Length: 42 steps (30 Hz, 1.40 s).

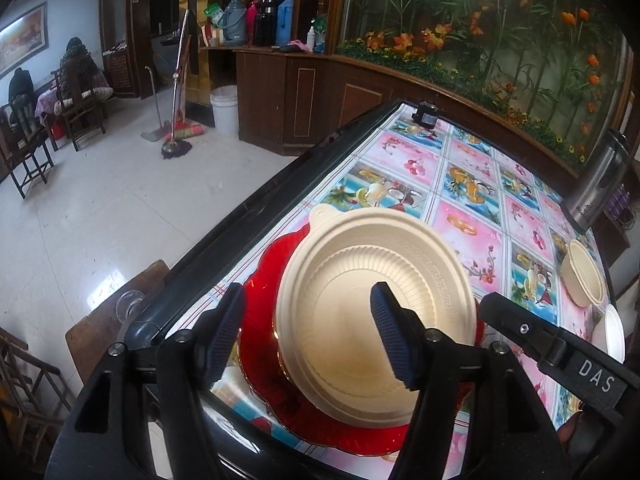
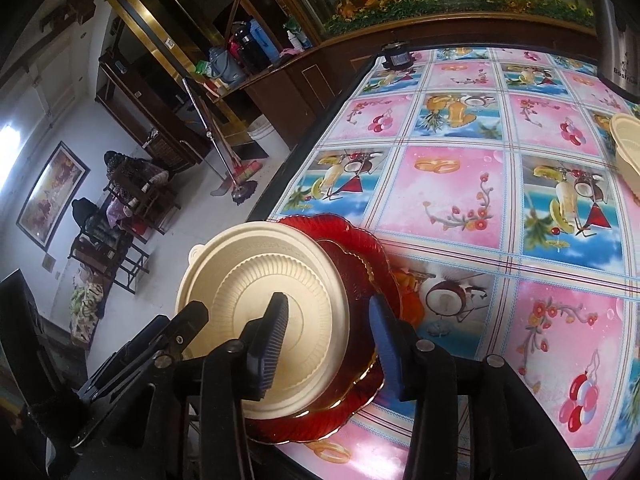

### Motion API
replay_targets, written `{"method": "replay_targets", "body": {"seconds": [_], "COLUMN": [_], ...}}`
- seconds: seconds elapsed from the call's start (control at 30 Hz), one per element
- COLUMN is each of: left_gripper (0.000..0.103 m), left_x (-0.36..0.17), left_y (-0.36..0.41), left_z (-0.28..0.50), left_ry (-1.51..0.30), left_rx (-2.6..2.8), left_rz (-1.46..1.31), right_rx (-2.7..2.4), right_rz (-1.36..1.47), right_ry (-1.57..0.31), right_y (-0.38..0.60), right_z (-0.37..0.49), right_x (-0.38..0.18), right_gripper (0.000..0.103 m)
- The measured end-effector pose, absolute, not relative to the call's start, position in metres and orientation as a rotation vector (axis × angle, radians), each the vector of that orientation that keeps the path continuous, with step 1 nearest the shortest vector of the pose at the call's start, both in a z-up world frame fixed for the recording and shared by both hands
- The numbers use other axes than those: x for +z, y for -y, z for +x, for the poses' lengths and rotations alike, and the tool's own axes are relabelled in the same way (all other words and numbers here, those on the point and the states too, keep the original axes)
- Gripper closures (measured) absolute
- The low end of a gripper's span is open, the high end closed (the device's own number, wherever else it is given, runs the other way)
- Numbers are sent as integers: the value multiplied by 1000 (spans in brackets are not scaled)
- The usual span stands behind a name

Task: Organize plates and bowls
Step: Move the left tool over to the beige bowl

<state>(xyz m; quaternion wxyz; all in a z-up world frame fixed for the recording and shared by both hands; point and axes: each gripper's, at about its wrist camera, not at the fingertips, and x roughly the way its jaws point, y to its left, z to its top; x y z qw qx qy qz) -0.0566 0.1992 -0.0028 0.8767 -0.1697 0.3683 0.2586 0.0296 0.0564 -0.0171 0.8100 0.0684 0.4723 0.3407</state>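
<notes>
A cream ribbed bowl point(image 1: 360, 280) point(image 2: 256, 280) rests on stacked red glass plates point(image 1: 264, 280) point(image 2: 360, 248) at the near left corner of the table. My left gripper point(image 1: 308, 296) is open, one finger outside the bowl's left rim over the red plate, the other over the bowl's inside. My right gripper point(image 2: 329, 302) is also open and straddles the bowl's right rim, its right finger over the red plates. Neither pair of pads presses on the bowl. Each gripper shows at the edge of the other's view.
A second cream bowl point(image 1: 582, 280) point(image 2: 628, 152) and a white dish point(image 1: 614, 336) sit at the table's right side. A steel flask point(image 1: 600, 184) point(image 2: 620, 40) stands far right, a small black device point(image 1: 428, 114) at the far edge. The table's dark left edge point(image 1: 240, 220) drops to the floor.
</notes>
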Motion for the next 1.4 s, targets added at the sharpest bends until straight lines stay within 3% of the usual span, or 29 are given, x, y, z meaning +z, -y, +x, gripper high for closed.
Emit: {"method": "replay_targets", "body": {"seconds": [0.17, 0.3, 0.43, 0.57, 1.13, 1.4], "left_gripper": [35, 27, 27, 27, 25, 25], "left_x": [6, 11, 15, 19, 21, 19], "left_y": [-188, -173, -153, -132, -41, -12], "left_z": [-57, -53, -45, -38, 15, 56], "left_ry": [-745, -737, -739, -746, -801, -839], "left_rx": [524, 503, 458, 413, 167, 101], "left_rz": [-325, -292, -250, -204, -151, -191], "right_rx": [704, 656, 629, 595, 472, 435], "right_rz": [201, 247, 308, 337, 411, 433], "right_ry": [-1010, -1017, -1052, -1060, -1041, -968], "right_y": [-34, -10, 14, 35, 137, 184], "right_z": [31, 36, 42, 44, 55, 74], "right_x": [-14, -15, -23, -27, -27, 4], "right_gripper": [33, 19, 15, 1, 0, 0]}}
